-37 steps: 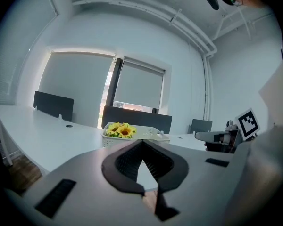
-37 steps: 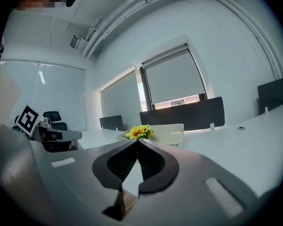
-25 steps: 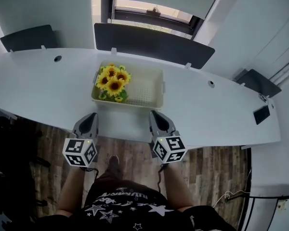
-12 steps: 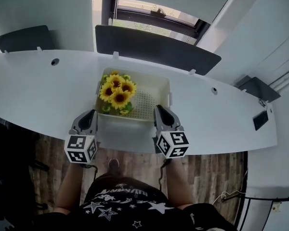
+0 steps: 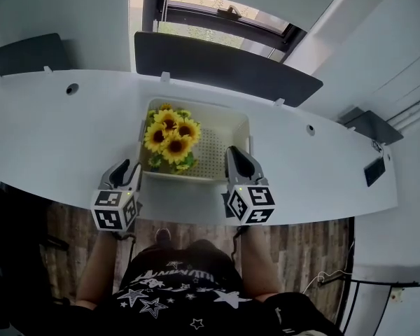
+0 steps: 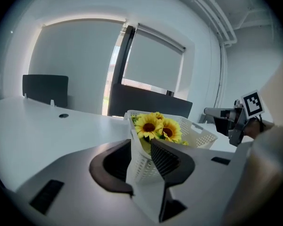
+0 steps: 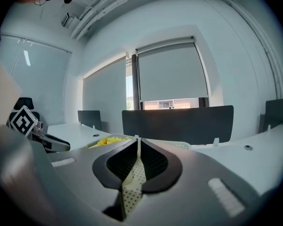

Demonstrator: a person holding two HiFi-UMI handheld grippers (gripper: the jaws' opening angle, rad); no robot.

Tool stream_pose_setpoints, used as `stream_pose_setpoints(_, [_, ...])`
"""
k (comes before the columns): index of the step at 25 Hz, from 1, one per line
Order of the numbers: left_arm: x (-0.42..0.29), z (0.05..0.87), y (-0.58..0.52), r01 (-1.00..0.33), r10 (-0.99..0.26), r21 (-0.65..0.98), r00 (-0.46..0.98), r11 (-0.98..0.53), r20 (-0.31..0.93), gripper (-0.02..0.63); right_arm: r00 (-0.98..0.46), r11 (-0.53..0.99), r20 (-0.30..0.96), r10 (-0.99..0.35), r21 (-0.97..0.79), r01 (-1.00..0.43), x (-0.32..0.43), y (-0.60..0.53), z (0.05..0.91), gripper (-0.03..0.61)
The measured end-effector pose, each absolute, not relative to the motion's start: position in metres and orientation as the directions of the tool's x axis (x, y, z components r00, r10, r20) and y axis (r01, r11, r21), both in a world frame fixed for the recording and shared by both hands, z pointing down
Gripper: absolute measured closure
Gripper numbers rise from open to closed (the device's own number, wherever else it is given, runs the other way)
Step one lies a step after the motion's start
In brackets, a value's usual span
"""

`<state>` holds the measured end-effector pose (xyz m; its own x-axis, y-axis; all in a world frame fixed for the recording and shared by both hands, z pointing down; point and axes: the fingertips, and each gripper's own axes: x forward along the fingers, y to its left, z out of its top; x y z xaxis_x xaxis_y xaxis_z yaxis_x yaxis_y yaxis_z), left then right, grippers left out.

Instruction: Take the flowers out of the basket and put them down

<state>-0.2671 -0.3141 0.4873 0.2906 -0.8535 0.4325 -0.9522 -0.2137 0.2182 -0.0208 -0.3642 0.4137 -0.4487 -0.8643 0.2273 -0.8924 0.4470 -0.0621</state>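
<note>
Basket [image 5: 217, 145]: cream plastic, walls & floor dotted w/ small holes. Flowers [image 5: 169, 137] in basket's left half: yellow petals, dark brown centres, green leaves. Table [image 5: 63, 138] under basket: plain white. Partition [image 5: 224, 65] behind basket: dark grey. Left gripper [image 5: 128, 166] & right gripper [image 5: 236, 151] at basket's near corners: grey shells, black ribbed pads. Left cube [image 5: 114, 210] & right cube [image 5: 250, 205]: white w/ black square markers. Floor [image 5: 301, 247] on near side of basket: brown wood planks. Shirt [image 5: 175, 292]: black w/ white stars.

Held forward side by side, the left gripper [image 6: 140, 145] has just spread its jaws, the basket [image 6: 200, 136] corner between them, while the right gripper [image 7: 138, 144] has its jaws pressed together.
</note>
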Motion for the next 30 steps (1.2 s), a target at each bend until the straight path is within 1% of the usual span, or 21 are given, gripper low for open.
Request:
stream_pose_setpoints(5, [-0.261, 0.498, -0.320, -0.947, -0.843, 0.242, 0.300, -0.210, 0.447, 0.496, -0.473, 0.473, 0.240, -0.848, -0.062, -0.879, -0.025, -0.369, 0.420, 0.575])
stream_pose_setpoints(8, [-0.261, 0.505, -0.328, -0.957, -0.842, 0.227, 0.268, -0.179, 0.468, 0.496, -0.490, 0.496, 0.247, -0.836, -0.042, -0.867, -0.022, -0.380, 0.421, 0.575])
stream_pose_setpoints(11, [-0.261, 0.508, -0.334, -0.964, -0.836, 0.217, 0.242, -0.152, 0.491, 0.495, -0.540, 0.549, 0.279, -0.794, -0.054, -0.834, -0.024, -0.395, 0.425, 0.574])
stream_pose_setpoints(13, [-0.261, 0.511, -0.337, -0.968, -0.827, 0.209, 0.226, -0.135, 0.514, 0.496, -0.574, 0.581, 0.311, -0.758, -0.078, -0.810, -0.029, -0.404, 0.431, 0.538])
stream_pose_setpoints(15, [-0.261, 0.514, -0.339, -0.973, -0.819, 0.201, 0.206, -0.113, 0.536, 0.497, -0.602, 0.617, 0.371, -0.707, -0.092, -0.782, -0.036, -0.410, 0.442, 0.493])
stream_pose_setpoints(17, [-0.262, 0.516, -0.341, -0.977, -0.818, 0.194, 0.181, -0.087, 0.546, 0.497, -0.621, 0.653, 0.433, -0.653, -0.093, -0.752, -0.044, -0.412, 0.454, 0.486])
stream_pose_setpoints(18, [-0.262, 0.516, -0.341, -0.979, -0.819, 0.192, 0.169, -0.073, 0.548, 0.508, -0.630, 0.671, 0.454, -0.630, -0.091, -0.736, -0.047, -0.413, 0.459, 0.486])
stream_pose_setpoints(21, [-0.263, 0.515, -0.341, -0.980, -0.825, 0.196, 0.134, -0.030, 0.548, 0.526, -0.665, 0.731, 0.490, -0.563, -0.079, -0.678, -0.056, -0.417, 0.469, 0.486])
stream_pose_setpoints(23, [-0.264, 0.515, -0.341, -0.980, -0.827, 0.201, 0.122, -0.011, 0.548, 0.532, -0.683, 0.773, 0.518, -0.514, -0.066, -0.631, -0.062, -0.421, 0.476, 0.469])
stream_pose_setpoints(27, [-0.265, 0.517, -0.341, -0.980, -0.833, 0.198, 0.091, 0.023, 0.545, 0.540, -0.671, 0.857, 0.627, -0.396, -0.010, -0.515, -0.074, -0.422, 0.504, 0.400])
stream_pose_setpoints(30, [-0.265, 0.516, -0.341, -0.979, -0.837, 0.198, 0.077, 0.038, 0.542, 0.541, -0.614, 0.908, 0.730, -0.301, 0.021, -0.419, -0.079, -0.414, 0.531, 0.348])
